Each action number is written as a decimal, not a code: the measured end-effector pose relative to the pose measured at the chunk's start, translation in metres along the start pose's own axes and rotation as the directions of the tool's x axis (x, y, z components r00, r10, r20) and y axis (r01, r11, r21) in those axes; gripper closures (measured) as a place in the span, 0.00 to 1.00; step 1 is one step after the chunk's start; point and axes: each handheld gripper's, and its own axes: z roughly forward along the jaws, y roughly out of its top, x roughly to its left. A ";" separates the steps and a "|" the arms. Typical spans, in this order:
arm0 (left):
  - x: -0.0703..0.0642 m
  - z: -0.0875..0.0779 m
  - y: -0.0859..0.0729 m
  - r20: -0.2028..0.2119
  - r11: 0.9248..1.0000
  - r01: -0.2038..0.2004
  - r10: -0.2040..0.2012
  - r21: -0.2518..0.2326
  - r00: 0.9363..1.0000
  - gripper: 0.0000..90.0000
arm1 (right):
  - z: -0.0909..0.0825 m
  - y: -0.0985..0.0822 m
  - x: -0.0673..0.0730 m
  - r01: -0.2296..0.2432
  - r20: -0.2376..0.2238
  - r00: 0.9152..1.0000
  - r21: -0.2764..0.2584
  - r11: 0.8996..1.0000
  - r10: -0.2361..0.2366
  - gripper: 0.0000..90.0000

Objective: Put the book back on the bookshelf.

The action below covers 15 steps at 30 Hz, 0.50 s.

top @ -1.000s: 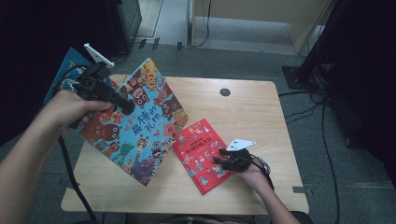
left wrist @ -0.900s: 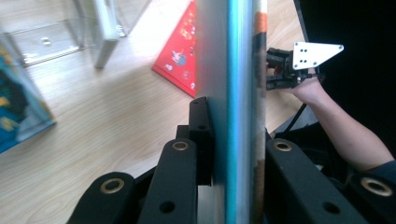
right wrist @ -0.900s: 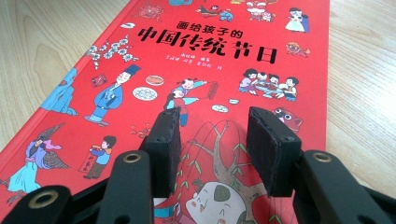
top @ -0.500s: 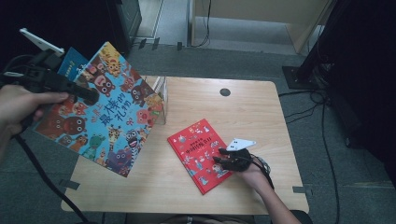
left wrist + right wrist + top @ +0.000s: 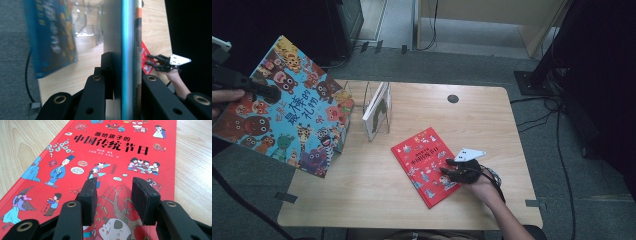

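- 2 grippers: the left gripper (image 5: pixel 267 91) is clamped on the edge of a large blue animal-cover picture book (image 5: pixel 287 110), held tilted off the table's left side; stiff, broad, likely to swing.
- The right gripper (image 5: pixel 451 172), jaws half apart, empty, rests on the flat red hardcover book (image 5: pixel 422 162).
- 1 wire book rack (image 5: pixel 377 110) stands between the books on the wooden table (image 5: pixel 492 125).
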 end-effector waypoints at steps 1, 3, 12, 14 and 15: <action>0.003 -0.001 0.001 -0.006 1.000 0.016 -0.017 -0.012 1.000 0.90 | 0.000 0.000 0.000 -0.002 -0.002 1.000 0.001 1.000 0.002 0.62; 0.011 -0.003 0.004 -0.014 0.998 0.048 -0.048 -0.032 0.999 0.90 | 0.000 0.000 0.000 -0.001 -0.002 1.000 0.001 1.000 0.001 0.62; 0.026 0.007 0.024 -0.084 0.995 0.085 -0.089 -0.051 0.992 0.90 | 0.000 0.000 0.000 0.002 -0.003 1.000 -0.003 1.000 -0.002 0.62; 0.027 0.011 0.027 -0.091 0.995 0.088 -0.092 -0.048 0.992 0.90 | 0.001 0.000 0.000 0.000 -0.005 1.000 -0.004 1.000 0.000 0.63; 0.029 0.018 0.031 -0.109 0.995 0.089 -0.093 -0.046 0.990 0.90 | 0.001 0.000 -0.001 0.003 -0.007 1.000 -0.004 1.000 -0.003 0.62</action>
